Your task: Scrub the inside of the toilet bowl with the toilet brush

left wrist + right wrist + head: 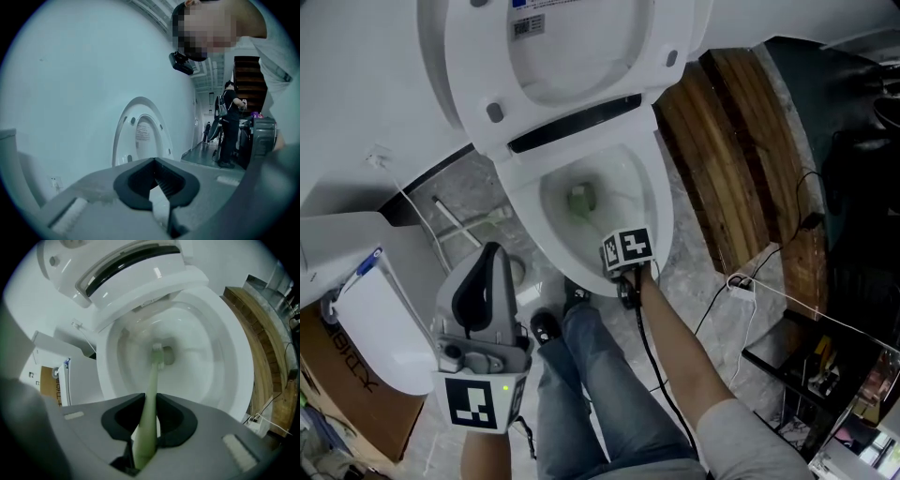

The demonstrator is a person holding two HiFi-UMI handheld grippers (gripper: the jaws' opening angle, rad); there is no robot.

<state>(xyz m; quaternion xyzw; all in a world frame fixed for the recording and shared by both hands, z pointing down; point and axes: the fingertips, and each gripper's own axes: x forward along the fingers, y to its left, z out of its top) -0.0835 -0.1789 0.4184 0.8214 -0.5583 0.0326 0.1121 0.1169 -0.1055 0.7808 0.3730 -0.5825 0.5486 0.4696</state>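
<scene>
We count one toilet bowl, one raised lid, one toilet brush and two grippers. The right gripper has its jaws clamped on the brush's pale green handle. The handle runs forward from the jaws down into the bowl, and its bristle head sits at the bottom middle of the bowl, at the drain mouth. In the head view this gripper hangs over the bowl's near rim, and the bare forearm reaches to it from the lower right. The left gripper has its jaws pressed together with nothing between them. It is held off the bowl's left side, above the jeans, with its jaws pointing up toward the wall and the lid.
</scene>
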